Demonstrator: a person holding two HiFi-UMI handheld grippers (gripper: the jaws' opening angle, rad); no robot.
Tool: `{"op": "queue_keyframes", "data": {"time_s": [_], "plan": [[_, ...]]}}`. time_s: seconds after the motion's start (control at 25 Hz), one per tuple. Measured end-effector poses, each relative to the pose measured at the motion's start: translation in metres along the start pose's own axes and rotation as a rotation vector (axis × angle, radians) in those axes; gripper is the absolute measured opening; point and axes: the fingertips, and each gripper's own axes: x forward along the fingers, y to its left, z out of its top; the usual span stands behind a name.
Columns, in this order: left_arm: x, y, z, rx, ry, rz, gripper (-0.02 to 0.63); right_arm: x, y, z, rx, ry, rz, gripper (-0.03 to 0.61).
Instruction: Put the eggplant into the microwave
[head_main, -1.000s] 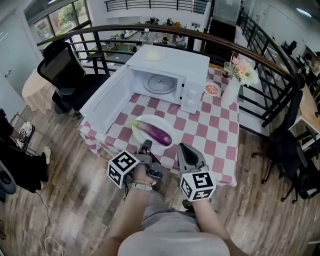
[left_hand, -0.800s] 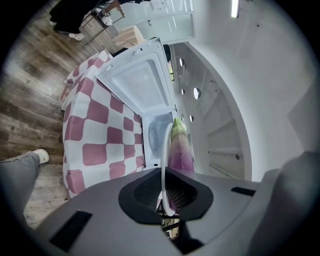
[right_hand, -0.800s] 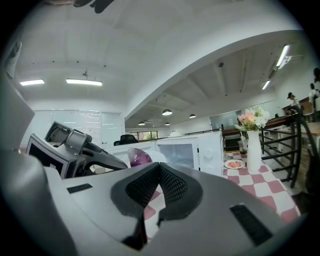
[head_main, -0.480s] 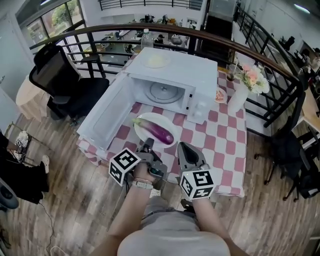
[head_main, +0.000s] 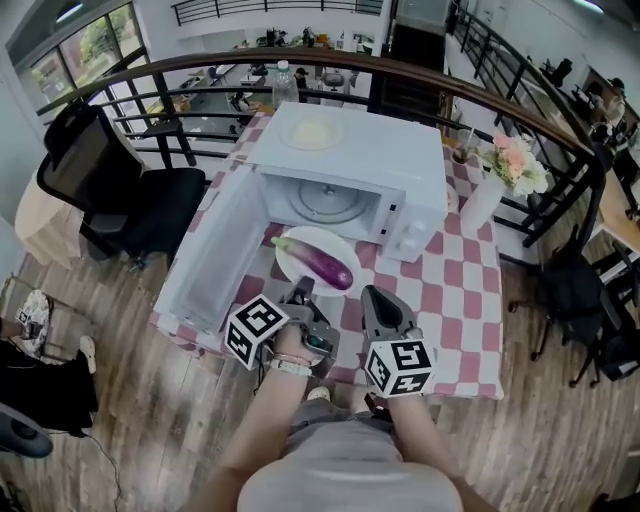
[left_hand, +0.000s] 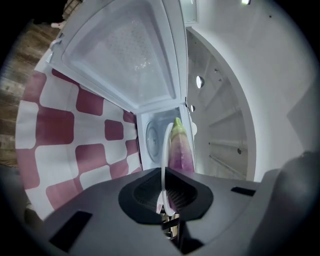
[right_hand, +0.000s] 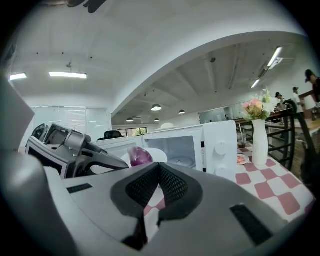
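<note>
A purple eggplant (head_main: 322, 263) lies on a white plate (head_main: 298, 249) just in front of the open white microwave (head_main: 350, 150). The microwave's door (head_main: 205, 255) hangs out to the left. My left gripper (head_main: 300, 291) is shut on the plate's near rim. In the left gripper view the rim (left_hand: 164, 160) runs edge-on into the shut jaws of that gripper (left_hand: 167, 200), with the eggplant (left_hand: 179, 147) beyond it and the oven cavity behind. My right gripper (head_main: 372, 298) hovers beside the plate on the right, shut and empty (right_hand: 160, 172). In its view the eggplant (right_hand: 140, 156) shows to the left.
The table (head_main: 455, 300) has a red-and-white checked cloth. A white vase of flowers (head_main: 485, 200) stands right of the microwave, a glass (head_main: 462, 142) behind it. A pale dish (head_main: 313, 130) sits on the microwave's top. A black office chair (head_main: 110, 190) and a railing stand behind.
Both grippers have moved forward toward the microwave. The plate with the eggplant has travelled with the left gripper, from mid-table to just before the oven's opening.
</note>
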Motion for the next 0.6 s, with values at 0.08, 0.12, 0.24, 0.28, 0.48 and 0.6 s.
{"op": "queue_keyframes", "data": {"time_s": [0.08, 0.12, 0.24, 0.28, 0.48, 0.6], "plan": [[0.008, 0.002, 0.006, -0.003, 0.017, 0.005, 0.017, 0.009, 0.000, 0.002, -0.002, 0.001, -0.013, 0.023], [0.012, 0.004, 0.009, -0.005, 0.024, 0.008, 0.017, 0.013, 0.000, 0.002, -0.004, 0.003, -0.018, 0.025], [0.024, 0.008, 0.017, -0.008, 0.034, 0.013, 0.017, 0.022, -0.001, -0.001, -0.010, 0.017, -0.031, 0.023], [0.029, 0.009, 0.019, -0.006, 0.035, 0.011, 0.017, 0.025, -0.002, -0.003, -0.011, 0.020, -0.034, 0.024], [0.045, 0.015, 0.026, -0.002, 0.043, 0.010, 0.015, 0.040, -0.013, -0.007, 0.002, 0.033, -0.062, 0.023], [0.055, 0.020, 0.029, -0.001, 0.051, 0.026, 0.015, 0.049, -0.016, -0.007, 0.010, 0.034, -0.069, 0.023]]}}
